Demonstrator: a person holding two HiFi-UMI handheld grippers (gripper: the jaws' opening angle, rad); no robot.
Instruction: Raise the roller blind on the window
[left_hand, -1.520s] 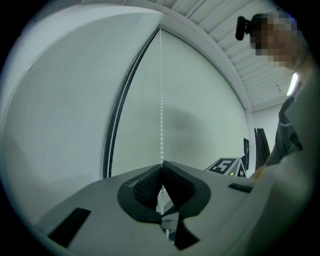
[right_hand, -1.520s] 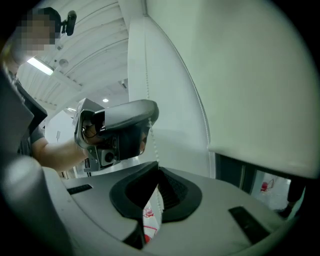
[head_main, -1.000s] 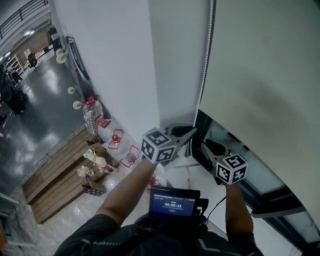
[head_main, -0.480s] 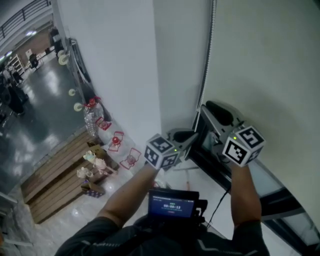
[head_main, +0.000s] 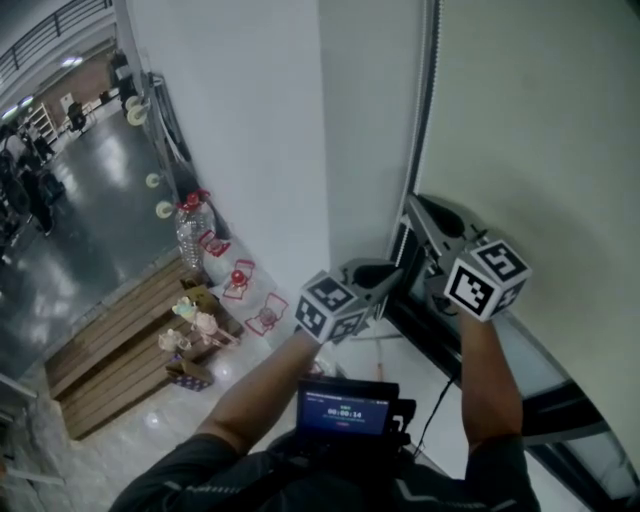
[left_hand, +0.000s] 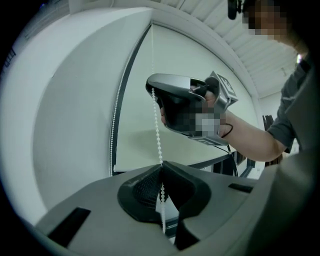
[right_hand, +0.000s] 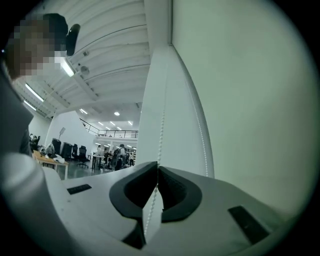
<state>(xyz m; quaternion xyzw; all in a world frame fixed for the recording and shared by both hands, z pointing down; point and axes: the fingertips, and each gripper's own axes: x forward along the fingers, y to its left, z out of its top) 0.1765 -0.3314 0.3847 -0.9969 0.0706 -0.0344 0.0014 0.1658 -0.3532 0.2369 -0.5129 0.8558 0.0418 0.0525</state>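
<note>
The pale roller blind hangs over the window on the right, and its white bead chain runs down its left edge. My left gripper is shut on the bead chain, which passes between its closed jaws. My right gripper sits just above it on the same strand. Its jaws have just been closing, and the bead chain is now pinched between them. In the left gripper view the right gripper holds the strand's upper end, taut down to my left jaws.
A white wall pillar stands left of the window. The dark window frame shows below the blind's bottom edge. On the floor below left are water bottles, red stands and a wooden pallet. A small screen sits at my chest.
My right gripper has risen from below the left gripper to above it and closed on the bead chain. The left gripper has stayed put, still gripping the chain.
</note>
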